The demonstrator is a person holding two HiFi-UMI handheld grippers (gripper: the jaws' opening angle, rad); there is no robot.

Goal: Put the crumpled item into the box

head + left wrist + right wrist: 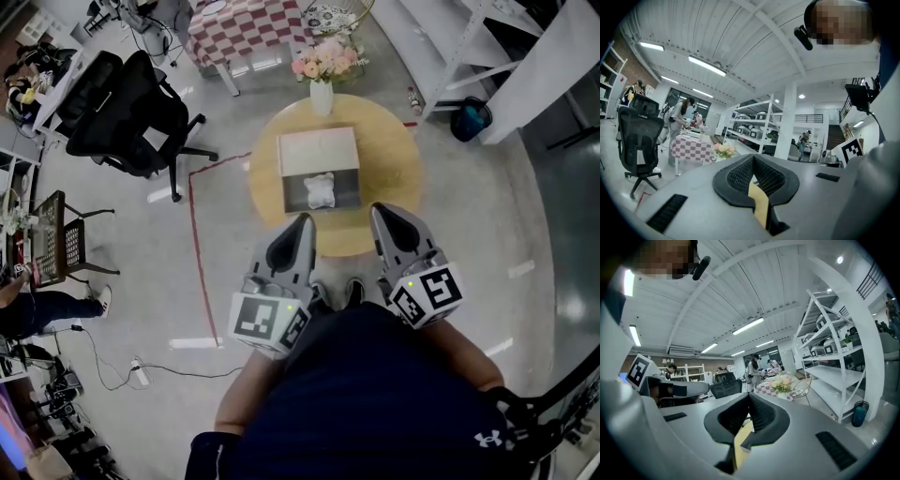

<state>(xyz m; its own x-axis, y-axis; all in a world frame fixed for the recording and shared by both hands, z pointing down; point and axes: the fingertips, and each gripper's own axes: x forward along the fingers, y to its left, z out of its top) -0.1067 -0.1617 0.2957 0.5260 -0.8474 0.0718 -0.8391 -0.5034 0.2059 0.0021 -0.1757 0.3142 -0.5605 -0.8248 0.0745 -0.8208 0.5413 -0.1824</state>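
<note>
A crumpled white item (320,189) lies inside an open cardboard box (317,150) on a round wooden table (394,159). Both grippers are held close to my body, short of the table's near edge, with their tips toward the box. The left gripper (302,223) is shut with nothing between its jaws, and its pads meet in the left gripper view (753,157). My right gripper (382,214) is also shut and empty, its tips closed together in the right gripper view (749,397). Neither gripper touches the box or the item.
A vase of pink flowers (322,92) stands at the table's far edge. A black office chair (131,112) and a checkered table (248,28) are to the far left. Red tape (194,244) marks the floor. White shelving (469,47) and a blue bin (469,120) are at the right.
</note>
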